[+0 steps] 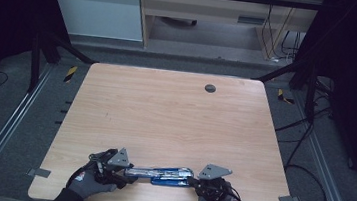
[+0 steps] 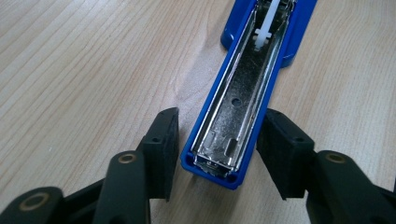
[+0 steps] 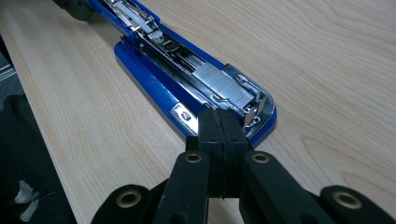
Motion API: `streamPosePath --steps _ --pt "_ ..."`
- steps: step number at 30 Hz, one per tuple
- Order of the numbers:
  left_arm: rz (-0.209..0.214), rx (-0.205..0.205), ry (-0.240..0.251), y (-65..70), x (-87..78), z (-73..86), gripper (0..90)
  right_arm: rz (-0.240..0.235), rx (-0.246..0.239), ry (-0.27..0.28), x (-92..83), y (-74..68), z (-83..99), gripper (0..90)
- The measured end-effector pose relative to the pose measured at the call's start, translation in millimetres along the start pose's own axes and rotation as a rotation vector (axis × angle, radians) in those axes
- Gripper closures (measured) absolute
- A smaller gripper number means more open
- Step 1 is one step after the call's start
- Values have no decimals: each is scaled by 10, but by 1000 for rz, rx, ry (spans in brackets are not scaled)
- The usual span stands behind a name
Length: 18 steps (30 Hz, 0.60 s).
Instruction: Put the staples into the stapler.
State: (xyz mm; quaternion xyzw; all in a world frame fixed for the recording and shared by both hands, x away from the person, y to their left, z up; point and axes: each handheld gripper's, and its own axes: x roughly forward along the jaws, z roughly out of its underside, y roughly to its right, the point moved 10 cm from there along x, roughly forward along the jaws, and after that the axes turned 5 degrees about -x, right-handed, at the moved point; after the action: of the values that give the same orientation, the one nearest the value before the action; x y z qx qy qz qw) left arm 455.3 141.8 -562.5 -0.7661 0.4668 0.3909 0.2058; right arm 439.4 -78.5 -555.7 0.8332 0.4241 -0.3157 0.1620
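Two gloved hands come in over the near edge of the tabletop (image 1: 175,115) in the high view, one on each gripper. Between them lies one blue stapler (image 1: 161,172), swung open flat and stretched out along that near edge, roughly midway between the two near corners. The left gripper (image 1: 126,171) sits at the stapler's left end and the right gripper (image 1: 194,182) at its right end; each carries one grey three-cornered plate. One dark round grommet (image 1: 210,88) is set in the tabletop near the far edge, right of centre.

Left gripper view: the two black jaws of the left gripper (image 2: 217,144) stand apart on either side of the end of the stapler's (image 2: 238,98) opened arm. That arm is a blue shell lined with a bright metal channel, with a white plastic piece further up it. The right pad lies just beside the blue wall, whether touching I cannot tell, while a gap shows between the left pad and the arm, so nothing is clamped.

Right gripper view: the right gripper's (image 3: 222,122) two jaws are pressed together with nothing between them, their tips at the front end of the stapler's (image 3: 159,79) magazine. One strip of silvery staples (image 3: 222,83) lies in the open metal magazine just beyond the tips. The stapler runs beside the table's near edge.
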Motion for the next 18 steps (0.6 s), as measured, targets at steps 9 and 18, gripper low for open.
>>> streamPosePath --steps 9,18 --pt "12 28 -7 1 -5 -1 547 7 -5 4 14 14 -11 900" --pt "13 38 -16 2 -20 -11 551 3 -7 8 19 8 -15 900"
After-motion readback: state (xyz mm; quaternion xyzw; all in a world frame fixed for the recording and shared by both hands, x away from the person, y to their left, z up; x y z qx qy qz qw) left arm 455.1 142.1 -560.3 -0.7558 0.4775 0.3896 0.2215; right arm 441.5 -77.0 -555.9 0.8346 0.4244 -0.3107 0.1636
